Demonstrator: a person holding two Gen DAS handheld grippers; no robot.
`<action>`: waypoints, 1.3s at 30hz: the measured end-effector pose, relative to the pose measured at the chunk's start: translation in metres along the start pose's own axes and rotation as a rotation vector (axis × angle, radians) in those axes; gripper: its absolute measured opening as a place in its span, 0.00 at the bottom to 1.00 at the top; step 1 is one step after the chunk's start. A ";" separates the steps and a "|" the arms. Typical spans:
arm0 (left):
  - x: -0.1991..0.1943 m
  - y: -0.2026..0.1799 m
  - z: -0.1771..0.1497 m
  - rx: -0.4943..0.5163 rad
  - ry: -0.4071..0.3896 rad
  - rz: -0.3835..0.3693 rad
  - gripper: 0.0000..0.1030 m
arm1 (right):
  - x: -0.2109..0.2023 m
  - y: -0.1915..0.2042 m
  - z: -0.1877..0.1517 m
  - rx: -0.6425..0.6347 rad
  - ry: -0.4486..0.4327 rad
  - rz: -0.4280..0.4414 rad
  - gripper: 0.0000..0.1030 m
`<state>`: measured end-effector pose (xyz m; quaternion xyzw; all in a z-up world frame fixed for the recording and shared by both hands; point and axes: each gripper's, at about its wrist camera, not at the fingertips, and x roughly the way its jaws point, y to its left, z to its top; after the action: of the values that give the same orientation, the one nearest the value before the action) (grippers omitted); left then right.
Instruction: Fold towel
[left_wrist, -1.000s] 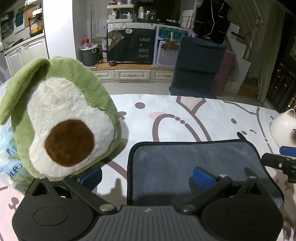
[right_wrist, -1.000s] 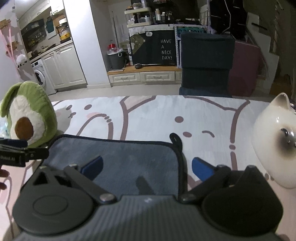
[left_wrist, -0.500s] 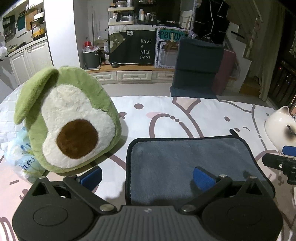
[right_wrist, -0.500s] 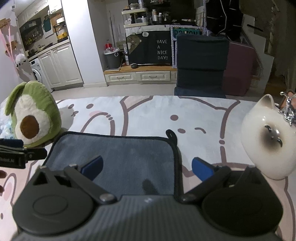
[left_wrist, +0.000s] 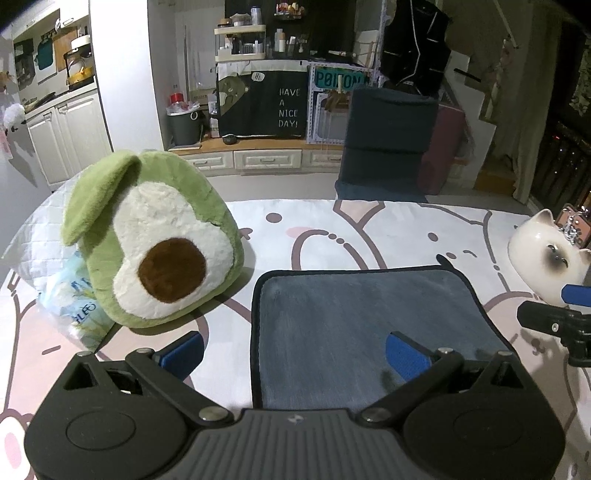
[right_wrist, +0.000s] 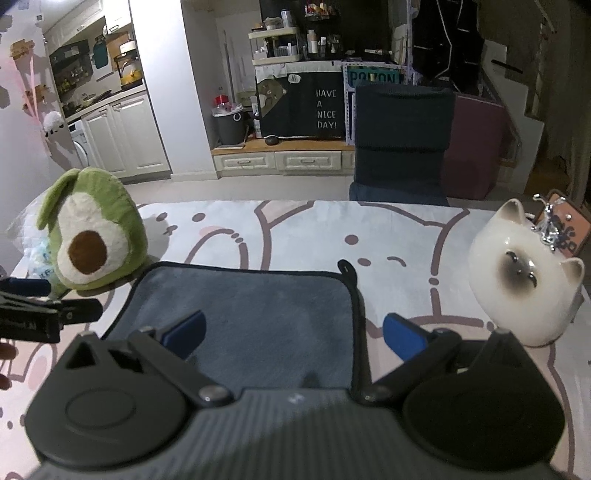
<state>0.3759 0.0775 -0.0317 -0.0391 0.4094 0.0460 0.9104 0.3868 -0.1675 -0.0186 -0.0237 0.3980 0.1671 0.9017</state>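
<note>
A grey-blue towel (left_wrist: 351, 321) with a dark hem lies flat on the patterned table cover; it also shows in the right wrist view (right_wrist: 258, 314). A small hanging loop (right_wrist: 347, 267) sticks out at its far right corner. My left gripper (left_wrist: 291, 354) is open above the towel's near left edge, one blue pad off the cloth and one over it. My right gripper (right_wrist: 293, 334) is open above the towel's near right edge, straddling the hem. Neither holds anything. Each gripper's tip shows at the edge of the other's view.
A green avocado plush (left_wrist: 151, 240) stands left of the towel, with a plastic packet (left_wrist: 74, 295) beside it. A white ceramic cat (right_wrist: 524, 280) stands to the right. The table cover (left_wrist: 369, 229) stretches beyond the towel. A dark chair (right_wrist: 402, 144) stands behind the table.
Both grippers have risen and drawn back from the towel, so more of the table shows. Both stay open; the towel has not moved.
</note>
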 end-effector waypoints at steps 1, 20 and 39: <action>-0.004 -0.001 -0.001 0.000 -0.003 0.000 1.00 | -0.004 0.001 0.000 -0.001 -0.003 -0.001 1.00; -0.082 -0.014 -0.027 0.003 -0.054 -0.008 1.00 | -0.074 0.012 -0.026 -0.019 -0.046 -0.021 1.00; -0.138 -0.023 -0.062 0.013 -0.097 -0.035 1.00 | -0.129 0.012 -0.052 -0.027 -0.081 -0.034 1.00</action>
<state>0.2419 0.0403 0.0315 -0.0379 0.3645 0.0291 0.9300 0.2652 -0.2013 0.0408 -0.0357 0.3585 0.1581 0.9193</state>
